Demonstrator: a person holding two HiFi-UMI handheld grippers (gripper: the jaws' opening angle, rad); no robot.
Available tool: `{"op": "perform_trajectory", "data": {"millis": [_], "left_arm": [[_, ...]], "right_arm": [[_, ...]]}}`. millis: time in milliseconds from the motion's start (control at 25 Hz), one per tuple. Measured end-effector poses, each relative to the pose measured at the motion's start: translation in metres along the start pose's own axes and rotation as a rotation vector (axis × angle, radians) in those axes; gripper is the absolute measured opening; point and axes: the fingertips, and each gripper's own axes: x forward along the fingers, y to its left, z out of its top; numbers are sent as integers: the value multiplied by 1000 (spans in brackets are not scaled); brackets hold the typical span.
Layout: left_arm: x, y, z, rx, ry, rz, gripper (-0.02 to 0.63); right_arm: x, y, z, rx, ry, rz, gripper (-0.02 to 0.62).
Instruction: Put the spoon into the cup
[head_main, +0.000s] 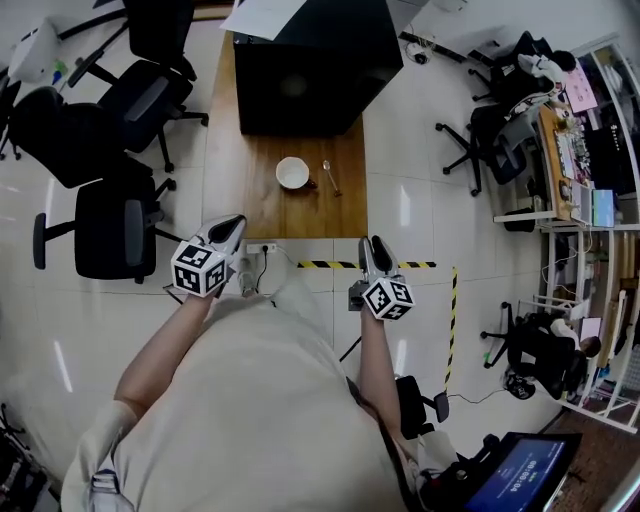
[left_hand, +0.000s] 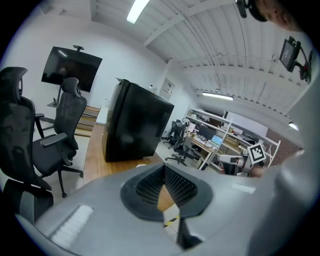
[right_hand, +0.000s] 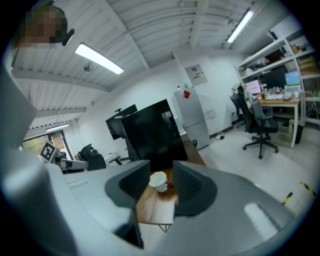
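White cup, silver spoon, brown wooden table, black box.

Wooden table: I count three items directly on its top.
Black box fills the far end; white cup just in front of the box; spoon in front of the box's right half.

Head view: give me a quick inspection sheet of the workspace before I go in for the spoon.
Surface: wooden table, ahead of the person.
Job's things: white cup; spoon lying right of it, apart.
Clutter: black box at the far end.
Grippers: left hand-held gripper shut, empty; right hand-held gripper open, empty; both short of the cup.
Cables: power strip at the table's near edge.
Surroundings: office chairs left; striped floor tape.
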Motion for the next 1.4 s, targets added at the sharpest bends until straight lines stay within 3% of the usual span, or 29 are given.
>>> {"op": "perform_trajectory", "data": {"millis": [400,640,1120,1400], "left_arm": [[11,7,7,7,32,-4,0],[21,8,10,-22,50,51,0],[64,-39,-6,-140,129,147,0],[79,-48,-5,-158,137,255,0]], "right_arm": [[11,-23,-22,55,43,-44,138],[36,-43,-27,34,87,-13,135],[101,-79,-47,-180,322,172,135],[129,-97,-70,-205,420,279,135]]}}
